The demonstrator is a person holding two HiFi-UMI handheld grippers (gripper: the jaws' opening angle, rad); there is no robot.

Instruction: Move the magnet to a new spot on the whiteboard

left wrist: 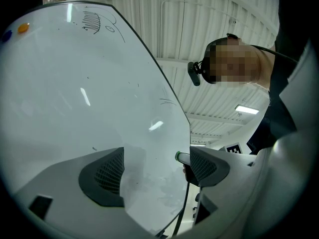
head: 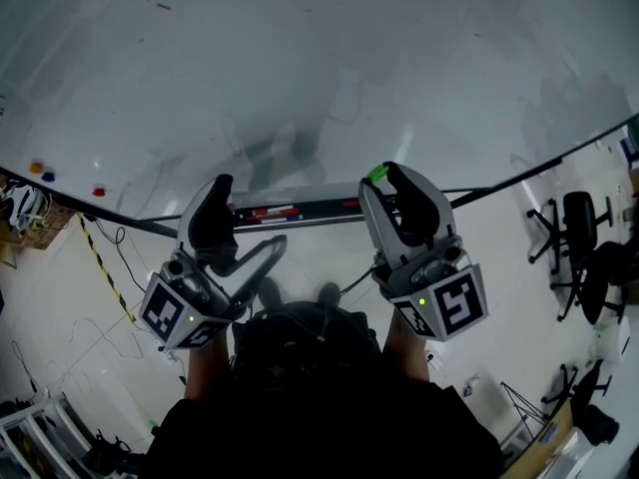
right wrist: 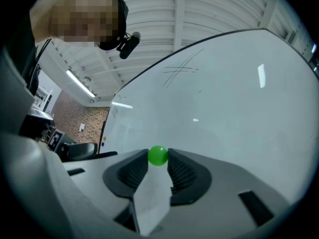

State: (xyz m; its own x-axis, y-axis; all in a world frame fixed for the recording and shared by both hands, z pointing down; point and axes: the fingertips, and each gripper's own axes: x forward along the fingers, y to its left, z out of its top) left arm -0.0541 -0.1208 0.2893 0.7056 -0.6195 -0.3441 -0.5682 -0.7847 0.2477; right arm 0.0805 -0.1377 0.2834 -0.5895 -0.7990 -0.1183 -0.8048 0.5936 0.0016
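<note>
Straight ahead at 12 o'clock of the right gripper (right wrist: pixel 158 161), the green magnet (right wrist: pixel 158 155) sits clamped between its jaw tips before the whiteboard (right wrist: pixel 224 93), while the left gripper (left wrist: pixel 157 166) gapes empty.

The magnet (right wrist: pixel 158 155) is a small, round, bright green piece. It is clamped between the jaw tips of the right gripper (right wrist: pixel 158 159), close in front of the whiteboard (right wrist: pixel 224 98). The whiteboard is large, white and glossy, with faint pen marks.
</note>
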